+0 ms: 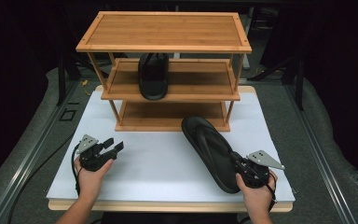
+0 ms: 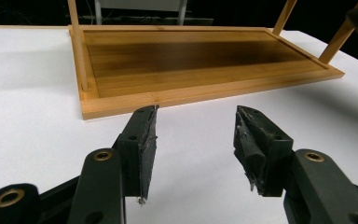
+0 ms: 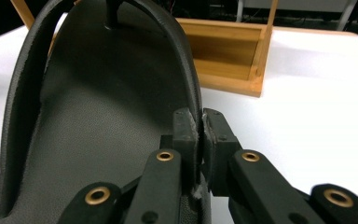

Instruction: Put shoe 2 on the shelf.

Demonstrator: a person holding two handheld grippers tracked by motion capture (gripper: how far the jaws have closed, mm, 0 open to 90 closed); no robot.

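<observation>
While the jaws of the right gripper are clenched on the right edge of a black flip-flop near its heel, the sandal is held over the white counter, with its toe toward the bamboo shoe rack. A matching flip-flop is already seen on the middle shelf. The jaws of the left gripper are spread with nothing between them, low over the counter at the near left, facing the bottom shelf. For the step to go well, the thin edge grip should be kept firm, the sole kept level, and the toe guided cleanly between the rack's posts, probably beside the stored sandal.
</observation>
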